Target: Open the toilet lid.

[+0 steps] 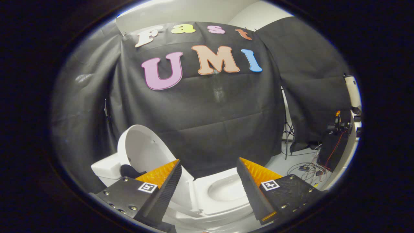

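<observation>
Lid point(140, 147) stands upright against the tank point(105, 168), beyond the left finger, seat point(212, 191) and bowl exposed between the fingers. Gripper point(208, 171) hangs wide apart, holding nothing. Job looks finished, I'd say; nothing left but pulling away.

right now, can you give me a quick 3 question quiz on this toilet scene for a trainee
1. True or false: the toilet lid is raised and stands upright near the tank.
2. Multiple choice: what are the fingers of the hand-held gripper doing? A) pressing on the lid B) spread apart, holding nothing C) closed on the seat
3. Short answer: what lies between and just beyond the fingers?

Key
1. True.
2. B.
3. The white toilet seat and the open bowl.
</observation>
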Tool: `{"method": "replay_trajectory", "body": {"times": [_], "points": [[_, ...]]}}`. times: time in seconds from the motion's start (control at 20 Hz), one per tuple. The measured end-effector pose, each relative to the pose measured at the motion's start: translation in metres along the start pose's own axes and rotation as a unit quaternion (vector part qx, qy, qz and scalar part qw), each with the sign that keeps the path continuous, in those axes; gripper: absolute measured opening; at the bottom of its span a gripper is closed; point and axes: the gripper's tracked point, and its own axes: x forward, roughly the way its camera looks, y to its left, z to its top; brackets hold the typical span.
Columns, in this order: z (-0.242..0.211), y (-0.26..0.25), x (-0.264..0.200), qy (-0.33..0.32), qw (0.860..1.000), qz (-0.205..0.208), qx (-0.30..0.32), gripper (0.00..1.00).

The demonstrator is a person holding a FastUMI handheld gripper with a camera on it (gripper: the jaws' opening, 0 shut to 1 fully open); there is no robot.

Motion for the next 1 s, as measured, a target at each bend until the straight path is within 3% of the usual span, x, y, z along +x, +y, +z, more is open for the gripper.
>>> {"method": "replay_trajectory", "body": {"times": [1.0], "points": [[-0.022, -0.013, 0.005, 0.029, 0.999, -0.021, 0.001, 1.0]]}}
